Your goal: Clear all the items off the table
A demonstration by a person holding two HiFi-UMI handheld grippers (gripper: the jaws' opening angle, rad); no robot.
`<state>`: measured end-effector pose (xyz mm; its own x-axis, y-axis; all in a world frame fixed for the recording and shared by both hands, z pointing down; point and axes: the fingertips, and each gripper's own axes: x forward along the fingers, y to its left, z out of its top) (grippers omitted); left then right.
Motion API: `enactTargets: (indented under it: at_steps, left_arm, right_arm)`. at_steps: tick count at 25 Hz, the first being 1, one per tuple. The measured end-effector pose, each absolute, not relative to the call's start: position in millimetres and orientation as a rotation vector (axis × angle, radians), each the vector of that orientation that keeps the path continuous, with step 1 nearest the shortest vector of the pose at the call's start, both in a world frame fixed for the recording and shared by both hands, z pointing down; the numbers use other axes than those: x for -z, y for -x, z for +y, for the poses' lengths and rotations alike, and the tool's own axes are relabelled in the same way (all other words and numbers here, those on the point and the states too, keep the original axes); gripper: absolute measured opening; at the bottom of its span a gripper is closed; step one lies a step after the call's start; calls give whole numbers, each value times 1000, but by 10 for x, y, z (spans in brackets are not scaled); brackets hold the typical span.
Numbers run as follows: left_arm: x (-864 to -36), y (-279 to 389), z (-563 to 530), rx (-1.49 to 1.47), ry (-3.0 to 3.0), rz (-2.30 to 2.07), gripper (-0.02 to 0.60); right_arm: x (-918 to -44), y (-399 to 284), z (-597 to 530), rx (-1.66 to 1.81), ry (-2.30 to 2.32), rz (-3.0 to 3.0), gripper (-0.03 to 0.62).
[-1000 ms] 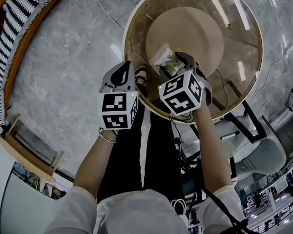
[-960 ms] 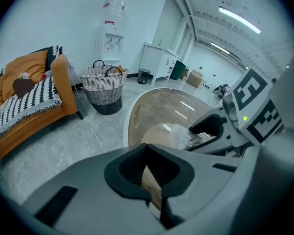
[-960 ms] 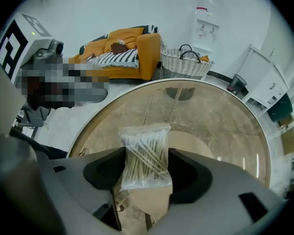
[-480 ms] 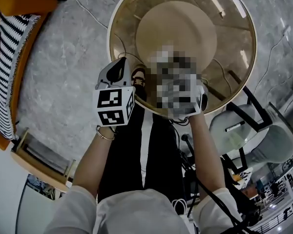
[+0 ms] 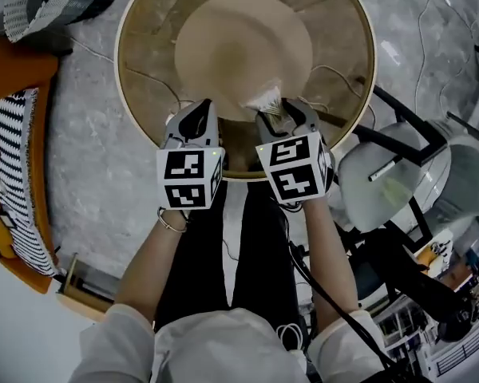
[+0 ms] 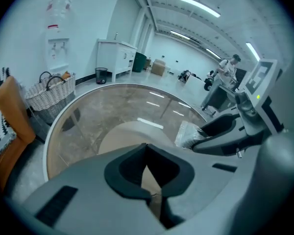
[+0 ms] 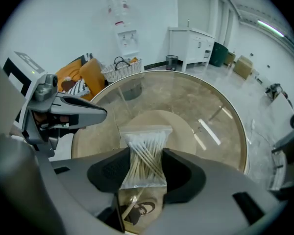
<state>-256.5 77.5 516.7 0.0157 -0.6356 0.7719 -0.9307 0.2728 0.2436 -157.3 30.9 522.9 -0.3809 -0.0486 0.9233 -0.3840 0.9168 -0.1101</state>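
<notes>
Right gripper (image 5: 277, 113) with jaws just closed in, clamped on a clear plastic zip bag of wooden-stemmed cotton swabs (image 7: 143, 156), bag held over the near side of the round brown glass table (image 5: 134, 70), left gripper (image 5: 197, 112) just beside, jaws together, nothing between them

— How are our arms set?
— Our left forearm (image 5: 153, 266) and right forearm (image 5: 326, 254) both reach out ahead, side by side. The left gripper (image 5: 198, 112) and the right gripper (image 5: 281, 112) sit near each other, not touching, both tipped steeply down.
— And our fingers?
— On the left they're together, with nothing between them. On the right they've just been closing, and now they pinch a bag of cotton swabs (image 7: 145, 153) that sticks out on the far side.
</notes>
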Motion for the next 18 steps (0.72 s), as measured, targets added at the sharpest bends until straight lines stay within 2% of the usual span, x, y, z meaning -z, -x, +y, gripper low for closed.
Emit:
enactTargets:
  at_steps: [6, 18]
  left_arm:
    - [-5090, 1784, 426, -543, -1653, -1549, 8]
    - [-5062, 0, 55, -725, -1947, -1261, 8]
  right_arm:
    - [-5067, 787, 131, -519, -546, -1926, 217]
    - [-5000, -1233, 155, -762, -936, -1796, 218]
